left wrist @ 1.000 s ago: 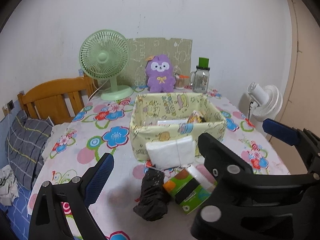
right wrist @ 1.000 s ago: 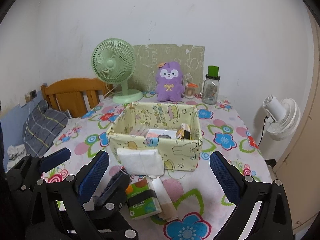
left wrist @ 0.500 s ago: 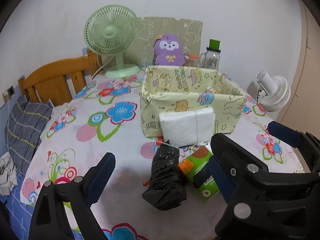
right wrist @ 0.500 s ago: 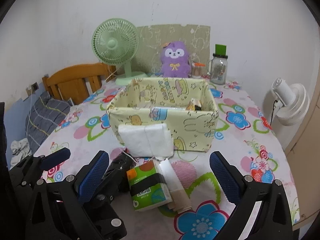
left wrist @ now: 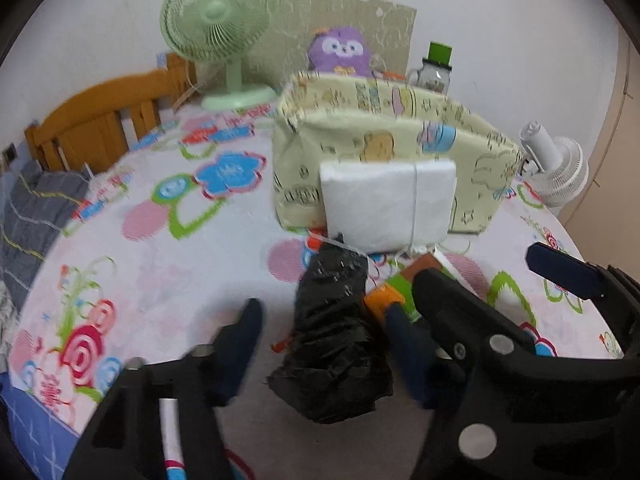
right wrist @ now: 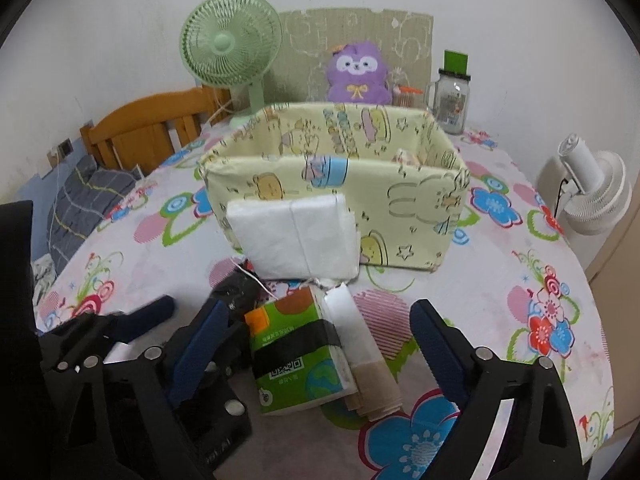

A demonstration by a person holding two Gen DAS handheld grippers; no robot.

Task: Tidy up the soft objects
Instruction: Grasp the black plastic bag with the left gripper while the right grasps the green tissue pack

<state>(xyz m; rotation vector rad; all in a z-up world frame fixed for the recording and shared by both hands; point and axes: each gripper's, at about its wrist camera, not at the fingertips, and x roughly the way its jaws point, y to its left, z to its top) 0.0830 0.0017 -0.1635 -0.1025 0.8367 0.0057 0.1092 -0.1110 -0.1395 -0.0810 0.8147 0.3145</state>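
A crumpled black plastic bundle (left wrist: 336, 340) lies on the flowered tablecloth. My left gripper (left wrist: 324, 344) is open, with one finger on each side of the bundle. A green tissue pack (right wrist: 296, 348) with a black band lies beside it, between the open fingers of my right gripper (right wrist: 316, 344). A white and beige roll (right wrist: 360, 344) lies against the pack's right side. A white soft packet (right wrist: 296, 236) leans on the front of the yellow fabric box (right wrist: 420, 216). The bundle's tip (right wrist: 236, 288) shows in the right wrist view.
A green fan (right wrist: 232, 48), a purple plush toy (right wrist: 358, 72) and a jar with a green lid (right wrist: 452, 96) stand behind the box. A white fan (right wrist: 592, 188) is beyond the table's right edge. A wooden bed frame (right wrist: 148, 128) is at the left.
Both grippers have moved down and forward towards the table. The left fingers have narrowed around the black bundle. The right fingers now straddle the green tissue pack.
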